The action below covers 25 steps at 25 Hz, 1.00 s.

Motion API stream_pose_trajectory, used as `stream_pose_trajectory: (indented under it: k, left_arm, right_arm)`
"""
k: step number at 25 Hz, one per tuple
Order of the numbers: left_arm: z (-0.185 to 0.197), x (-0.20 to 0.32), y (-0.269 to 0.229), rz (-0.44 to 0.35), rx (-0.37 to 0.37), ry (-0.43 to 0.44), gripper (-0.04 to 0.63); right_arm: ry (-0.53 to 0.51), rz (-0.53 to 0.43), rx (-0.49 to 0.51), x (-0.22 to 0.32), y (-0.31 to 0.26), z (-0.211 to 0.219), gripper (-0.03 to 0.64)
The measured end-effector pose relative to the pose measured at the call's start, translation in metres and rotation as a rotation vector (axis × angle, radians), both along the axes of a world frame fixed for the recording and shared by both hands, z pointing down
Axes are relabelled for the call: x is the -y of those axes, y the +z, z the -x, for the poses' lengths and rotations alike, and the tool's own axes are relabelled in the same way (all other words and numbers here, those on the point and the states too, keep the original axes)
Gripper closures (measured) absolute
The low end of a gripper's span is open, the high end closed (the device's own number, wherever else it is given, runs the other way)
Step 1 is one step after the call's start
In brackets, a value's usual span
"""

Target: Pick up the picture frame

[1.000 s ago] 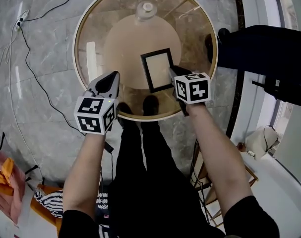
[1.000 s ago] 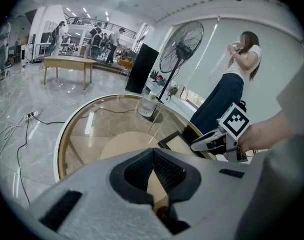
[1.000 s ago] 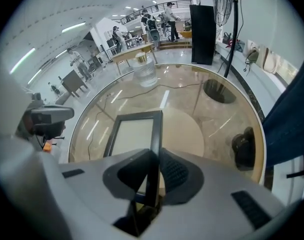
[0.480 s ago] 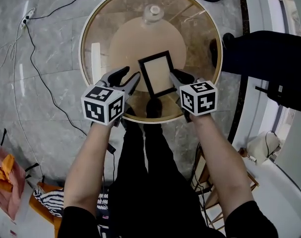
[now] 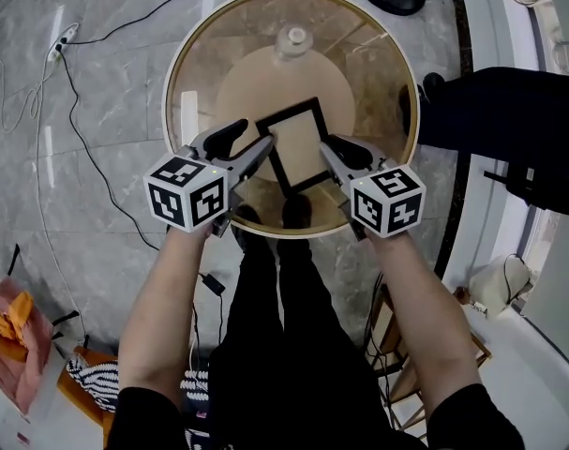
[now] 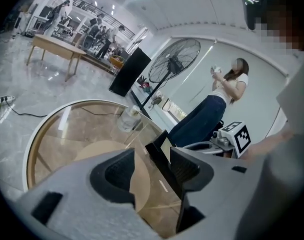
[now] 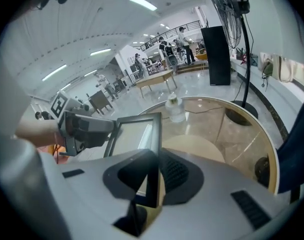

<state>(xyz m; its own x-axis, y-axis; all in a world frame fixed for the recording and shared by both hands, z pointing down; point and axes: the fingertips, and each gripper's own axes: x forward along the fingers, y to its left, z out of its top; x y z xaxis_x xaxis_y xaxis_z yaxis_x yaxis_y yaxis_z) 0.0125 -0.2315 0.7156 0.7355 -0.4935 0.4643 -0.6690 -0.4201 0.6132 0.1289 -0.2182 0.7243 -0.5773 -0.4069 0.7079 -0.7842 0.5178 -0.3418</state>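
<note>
Between its jaws, right gripper [image 5: 329, 148] pinches the picture frame [image 5: 294, 141] (right edge).

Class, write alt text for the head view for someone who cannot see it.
The right tool grips the right edge of a black picture frame over a round glass table. The left tool has just been opening its jaws, with the frame's left edge at the gap between them. A clear bottle stands beyond.
</note>
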Motion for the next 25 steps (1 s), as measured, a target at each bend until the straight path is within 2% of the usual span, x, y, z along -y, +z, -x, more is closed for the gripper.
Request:
stream_pose_trajectory:
  k: [4, 7, 12, 19, 25]
  left_arm:
    - [-0.005, 0.002, -0.001, 0.012, -0.035, 0.012, 0.37]
    - [-0.009, -0.001, -0.002, 0.021, -0.072, -0.002, 0.431]
    - [-0.012, -0.006, -0.01, 0.026, -0.136, -0.003, 0.489]
    - [-0.013, -0.009, -0.016, -0.017, -0.088, 0.023, 0.517]
    - [-0.002, -0.013, -0.029, -0.002, -0.083, -0.022, 0.518]
  right_arm:
    - [-0.025, -0.021, 0.032, 0.0, -0.007, 0.01, 0.549]
    - [-0.032, -0.017, 0.039, -0.003, -0.006, 0.013, 0.549]
    - [-0.045, -0.004, 0.024, -0.01, 0.003, 0.015, 0.546]
    - [-0.02, 0.015, 0.001, -0.011, 0.011, 0.015, 0.563]
    - [-0.005, 0.022, -0.001, -0.018, -0.005, 0.005, 0.563]
